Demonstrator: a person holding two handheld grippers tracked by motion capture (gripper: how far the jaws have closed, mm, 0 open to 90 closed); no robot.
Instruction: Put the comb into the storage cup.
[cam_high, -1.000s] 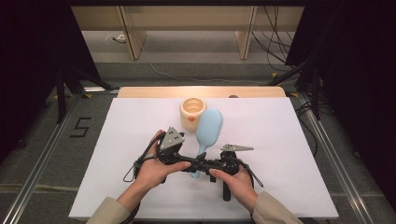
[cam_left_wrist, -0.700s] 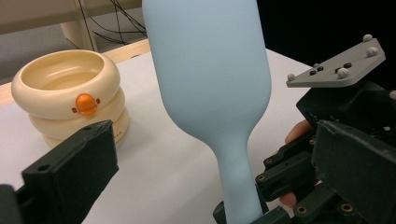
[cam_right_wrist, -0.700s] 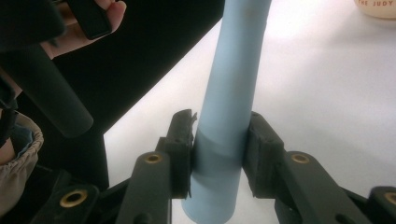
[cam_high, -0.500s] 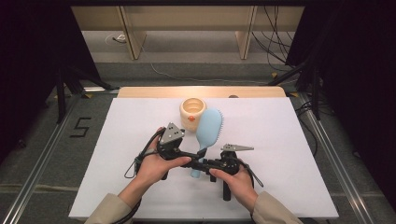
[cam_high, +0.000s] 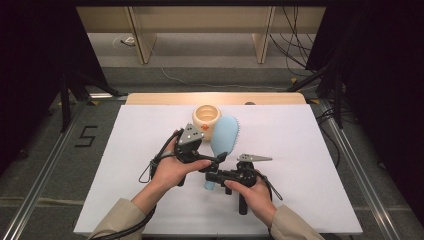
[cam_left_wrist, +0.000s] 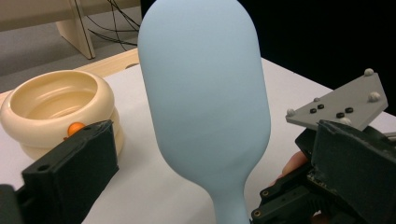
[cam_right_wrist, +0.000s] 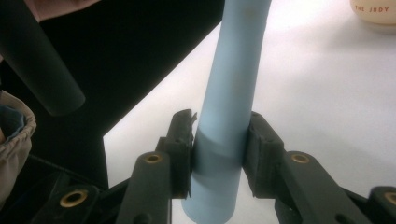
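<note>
Right gripper (cam_right_wrist: 218, 154): jaws pinch the handle of the pale blue hairbrush (cam_right_wrist: 229, 98). Left gripper (cam_left_wrist: 205, 186): jaws spread wide either side of the brush's smooth back, not touching it. Brush head leans beside the cream ringed cup (cam_left_wrist: 60, 107). Lettering on the cup reads "THE JUDY". All above the white tabletop (cam_high: 310, 150).

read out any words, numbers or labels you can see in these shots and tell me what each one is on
"5": a black number on the grey floor left of the table.
"THE JUDY": small reddish capitals on the side of the cream cup, cut off at the top of the right gripper view, so there may be more to it.
Nothing readable on the blue hairbrush; the dots on the grey plate are markers, not text.
</note>
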